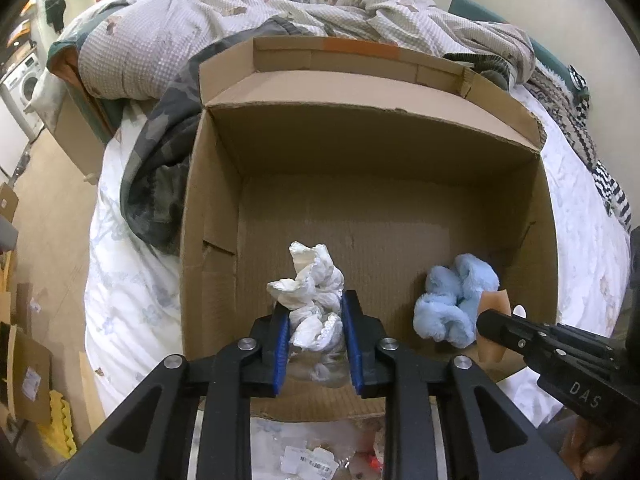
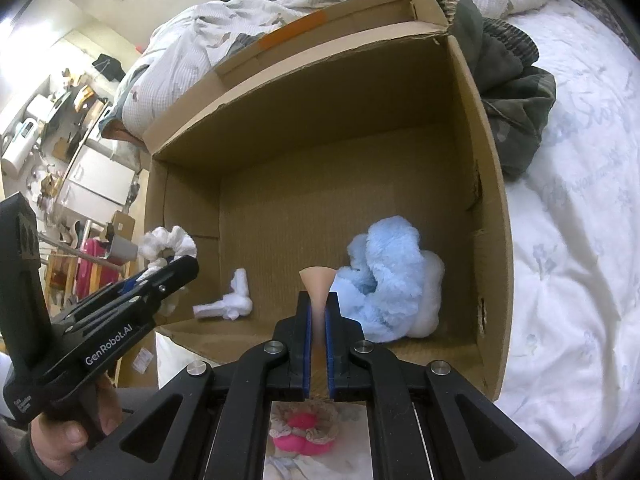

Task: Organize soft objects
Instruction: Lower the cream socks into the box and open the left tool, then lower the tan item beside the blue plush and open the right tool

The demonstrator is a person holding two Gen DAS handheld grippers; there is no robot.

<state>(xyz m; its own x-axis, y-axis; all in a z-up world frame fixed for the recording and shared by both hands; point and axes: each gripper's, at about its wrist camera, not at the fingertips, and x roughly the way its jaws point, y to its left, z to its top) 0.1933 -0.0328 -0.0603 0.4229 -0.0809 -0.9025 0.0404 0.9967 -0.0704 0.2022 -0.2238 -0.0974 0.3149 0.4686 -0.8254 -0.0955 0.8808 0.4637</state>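
Observation:
An open cardboard box (image 1: 372,152) lies on the bed. My left gripper (image 1: 314,304) is shut on a white ruffled scrunchie (image 1: 310,276), held over the box's near-left part; it also shows in the right wrist view (image 2: 170,244). My right gripper (image 2: 318,298) is shut on a thin beige soft piece (image 2: 318,280), at the box's near edge; the piece shows in the left wrist view (image 1: 494,304). A fluffy light-blue item (image 2: 394,276) lies on the box floor at the right, just beyond the right gripper. A small white cloth item (image 2: 230,304) lies on the box floor at the left.
A pink item with a lace frill (image 2: 304,436) lies below the right gripper, outside the box. Clear plastic packets (image 1: 312,456) lie below the left gripper. A rumpled quilt (image 1: 280,12) and a dark camouflage garment (image 1: 160,168) lie around the box on the white bedsheet (image 2: 580,240).

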